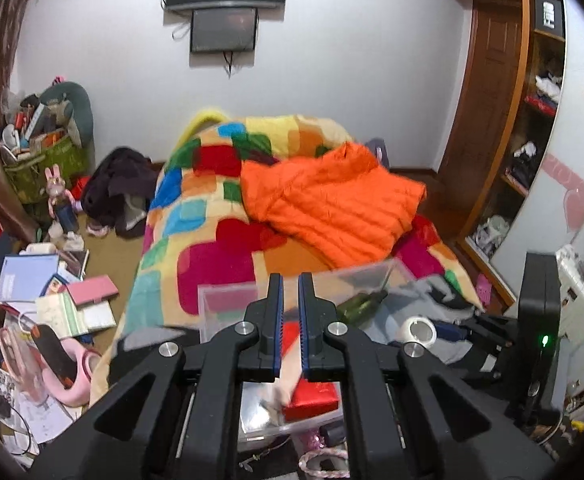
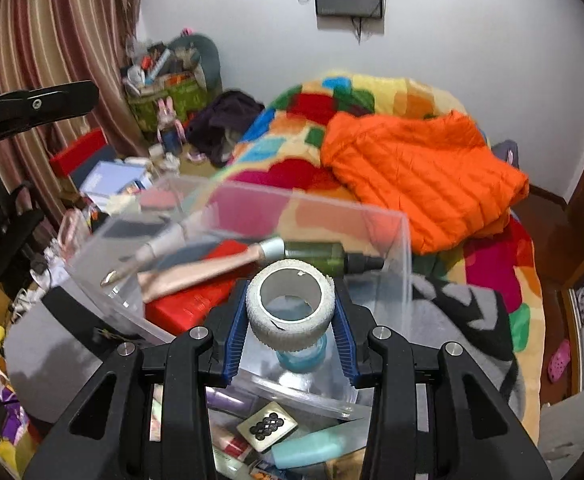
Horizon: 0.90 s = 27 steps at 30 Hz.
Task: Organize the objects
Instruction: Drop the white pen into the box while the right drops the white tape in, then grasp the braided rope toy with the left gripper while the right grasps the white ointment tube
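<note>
A clear plastic box (image 2: pixel 392 240) sits at the bed's near end and holds a red box (image 2: pixel 188 304), a pink tube (image 2: pixel 212 272) and a dark green bottle (image 2: pixel 316 256). My right gripper (image 2: pixel 291 312) is shut on a white tape roll (image 2: pixel 291 300) and holds it over the box's near side, above a blue-capped bottle (image 2: pixel 302 358). My left gripper (image 1: pixel 290 320) has its jaws nearly closed with nothing between them, above the clear box (image 1: pixel 228 300) and the red box (image 1: pixel 312 396). The tape roll (image 1: pixel 420 330) and right gripper show at its right.
An orange jacket (image 1: pixel 332 204) lies on the colourful blanket (image 1: pixel 196 216). Loose tubes and small items (image 2: pixel 292 440) lie below the right gripper. Books and a pink object (image 1: pixel 68 296) litter the floor at left. A wooden wardrobe (image 1: pixel 504 120) stands at right.
</note>
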{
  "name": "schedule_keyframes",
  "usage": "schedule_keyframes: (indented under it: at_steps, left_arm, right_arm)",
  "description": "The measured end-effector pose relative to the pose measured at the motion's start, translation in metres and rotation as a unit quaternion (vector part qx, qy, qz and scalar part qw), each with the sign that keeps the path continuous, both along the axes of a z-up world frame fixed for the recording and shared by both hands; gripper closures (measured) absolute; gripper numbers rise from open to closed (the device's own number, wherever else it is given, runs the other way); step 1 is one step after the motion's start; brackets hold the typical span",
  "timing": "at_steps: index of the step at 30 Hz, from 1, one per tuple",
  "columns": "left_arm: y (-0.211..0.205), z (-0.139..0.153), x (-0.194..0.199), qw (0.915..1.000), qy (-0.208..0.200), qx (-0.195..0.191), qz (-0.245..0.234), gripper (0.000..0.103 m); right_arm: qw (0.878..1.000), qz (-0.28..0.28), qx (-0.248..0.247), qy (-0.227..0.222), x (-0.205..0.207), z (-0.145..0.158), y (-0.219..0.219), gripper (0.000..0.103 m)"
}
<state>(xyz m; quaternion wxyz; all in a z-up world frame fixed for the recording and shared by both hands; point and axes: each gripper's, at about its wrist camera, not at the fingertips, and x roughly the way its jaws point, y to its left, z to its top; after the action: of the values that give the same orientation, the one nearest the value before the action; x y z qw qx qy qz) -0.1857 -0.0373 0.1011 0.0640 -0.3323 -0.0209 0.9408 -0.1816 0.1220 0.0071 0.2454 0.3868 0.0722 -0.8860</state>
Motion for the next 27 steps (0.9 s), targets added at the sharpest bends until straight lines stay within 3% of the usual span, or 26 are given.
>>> schedule_keyframes:
  at_steps: [4, 7, 10, 16, 18, 21, 27]
  left_arm:
    - [0.005, -0.021, 0.004, 0.9997, -0.017, -0.016, -0.008, 0.097]
    - [0.011, -0.035, 0.011, 0.9992, -0.029, -0.022, -0.018, 0.091]
    - [0.015, -0.044, 0.02, 0.9988, -0.036, -0.023, -0.025, 0.07]
    - [0.019, -0.047, 0.036, 0.9988, -0.034, -0.029, -0.021, 0.032]
    - [0.018, -0.047, 0.043, 0.9991, -0.029, -0.029, -0.01, 0.016]
    - [0.019, -0.048, 0.053, 0.9991, -0.027, -0.031, -0.008, 0.011]
    - [0.032, -0.068, 0.074, 0.9977, -0.054, -0.031, -0.027, 0.008]
  right_arm:
    - [1.0, -0.002, 0.016, -0.01, -0.004, -0.01, -0.002, 0.067]
    - [1.0, -0.002, 0.014, -0.023, -0.007, -0.014, -0.001, 0.063]
    - [1.0, -0.006, 0.013, -0.019, -0.006, -0.011, 0.0, 0.047]
    - [1.0, -0.012, 0.013, 0.007, 0.01, 0.005, 0.007, 0.045]
    - [1.0, -0.017, 0.012, 0.019, 0.021, 0.013, 0.012, 0.036]
    - [0.999, -0.031, 0.005, 0.039, 0.041, 0.023, 0.025, 0.025]
    - [0.998, -0.051, 0.0, 0.038, 0.072, 0.021, 0.051, 0.023]
